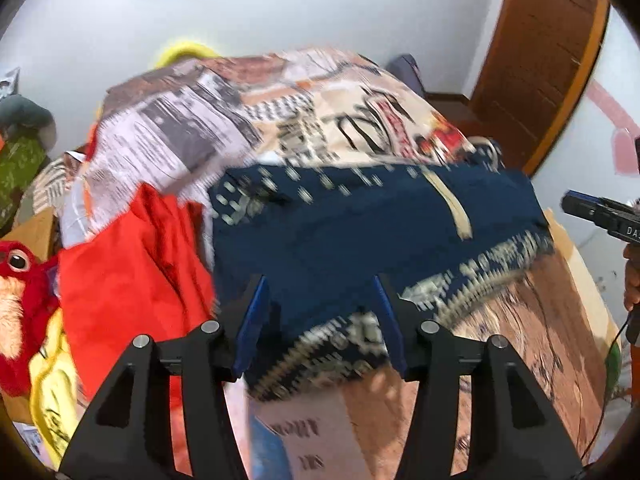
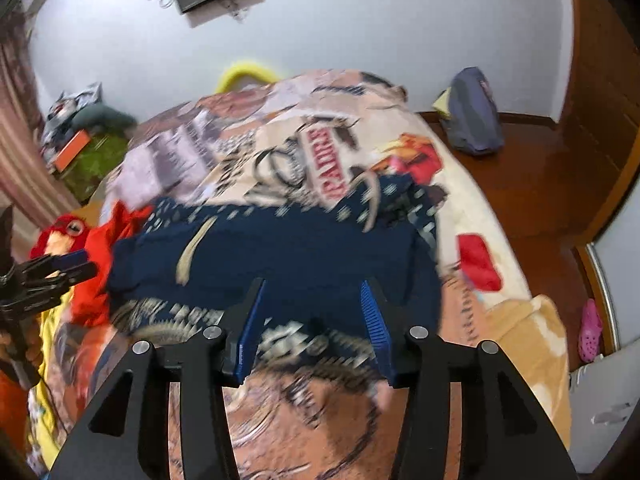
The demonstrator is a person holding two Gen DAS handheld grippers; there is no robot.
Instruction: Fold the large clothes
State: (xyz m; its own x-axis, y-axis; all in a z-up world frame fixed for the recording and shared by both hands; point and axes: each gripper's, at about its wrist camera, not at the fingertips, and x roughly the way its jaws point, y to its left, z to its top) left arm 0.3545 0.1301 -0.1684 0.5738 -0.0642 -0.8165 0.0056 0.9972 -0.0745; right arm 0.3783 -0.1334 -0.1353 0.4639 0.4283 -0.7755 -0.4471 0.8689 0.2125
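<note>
Navy garment [image 1: 360, 232] just past left gripper [image 1: 320, 320]

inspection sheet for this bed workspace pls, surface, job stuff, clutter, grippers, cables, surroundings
surface: bed covered by a printed blanket.
job's things: navy patterned garment lying folded on the blanket; red garment bunched beside it.
clutter: red plush toy and yellow cloth at the bed edge; pink shoe on the floor.
grippers: left hand-held gripper open over the navy garment's near edge, pads not pressing it; right hand-held gripper the same.
cables: thin black cable hanging below the person's hand.
surroundings: white wall, wooden door, wooden floor, grey bag by the wall.
</note>
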